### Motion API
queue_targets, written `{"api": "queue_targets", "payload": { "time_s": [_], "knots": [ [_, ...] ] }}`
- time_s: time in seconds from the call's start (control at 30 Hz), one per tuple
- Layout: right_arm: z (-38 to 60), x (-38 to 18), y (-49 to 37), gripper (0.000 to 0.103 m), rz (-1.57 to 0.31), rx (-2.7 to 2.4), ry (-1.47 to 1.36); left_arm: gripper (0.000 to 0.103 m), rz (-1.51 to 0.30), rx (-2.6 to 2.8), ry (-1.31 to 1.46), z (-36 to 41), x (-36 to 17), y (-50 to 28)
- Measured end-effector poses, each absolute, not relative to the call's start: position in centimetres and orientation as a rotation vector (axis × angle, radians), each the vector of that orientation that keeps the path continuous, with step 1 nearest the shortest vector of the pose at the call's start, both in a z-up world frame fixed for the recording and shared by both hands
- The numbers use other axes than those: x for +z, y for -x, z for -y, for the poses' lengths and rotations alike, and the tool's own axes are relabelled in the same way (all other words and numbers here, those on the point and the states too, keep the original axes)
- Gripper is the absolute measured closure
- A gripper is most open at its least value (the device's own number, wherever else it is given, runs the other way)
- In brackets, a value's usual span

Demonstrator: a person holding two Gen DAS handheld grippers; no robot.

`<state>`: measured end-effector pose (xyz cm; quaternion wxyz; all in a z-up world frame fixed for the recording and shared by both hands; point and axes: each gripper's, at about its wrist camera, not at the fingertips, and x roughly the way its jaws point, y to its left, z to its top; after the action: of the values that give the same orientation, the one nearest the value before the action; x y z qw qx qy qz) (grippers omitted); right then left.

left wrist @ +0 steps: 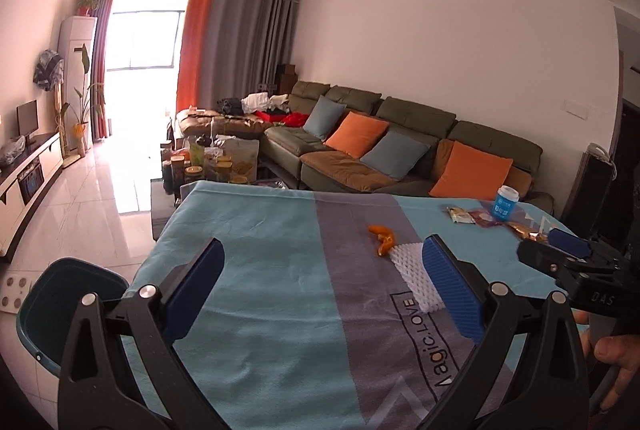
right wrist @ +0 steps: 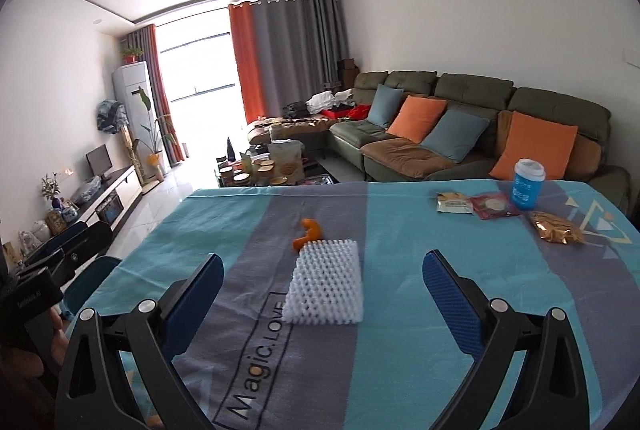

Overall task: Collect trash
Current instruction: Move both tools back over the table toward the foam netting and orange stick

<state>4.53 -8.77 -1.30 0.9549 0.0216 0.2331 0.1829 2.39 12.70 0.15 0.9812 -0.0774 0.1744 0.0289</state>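
A white foam net [right wrist: 326, 290] lies mid-table on the blue and grey cloth, with an orange peel [right wrist: 307, 233] touching its far corner. At the far right stand a blue paper cup [right wrist: 528, 186], a pale snack wrapper [right wrist: 452, 202], a red wrapper [right wrist: 494, 206] and a gold crinkled wrapper [right wrist: 556, 228]. My right gripper [right wrist: 324, 294] hovers open above the near table, the foam net between its fingers' line of sight. My left gripper [left wrist: 320, 288] is open too, over the table's left part; the foam net [left wrist: 414, 278] and peel [left wrist: 382, 238] lie by its right finger.
A dark teal bin [left wrist: 60, 310] stands on the floor off the table's left edge. Beyond the table are a cluttered coffee table [right wrist: 264, 166], a green sofa [right wrist: 460, 118] with cushions and a TV cabinet [right wrist: 104, 198]. A hand [left wrist: 616, 362] holds the right gripper's body.
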Motion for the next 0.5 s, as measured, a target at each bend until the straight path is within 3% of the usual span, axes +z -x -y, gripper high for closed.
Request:
{"api": "queue_targets", "payload": {
  "time_s": [0.5],
  "knots": [
    [7.5,-4.6,-10.7,0.007,-0.650,0.367,-0.003,0.005,-0.410,0.038,0.117,-13.5,-0.4,-6.5]
  ]
}}
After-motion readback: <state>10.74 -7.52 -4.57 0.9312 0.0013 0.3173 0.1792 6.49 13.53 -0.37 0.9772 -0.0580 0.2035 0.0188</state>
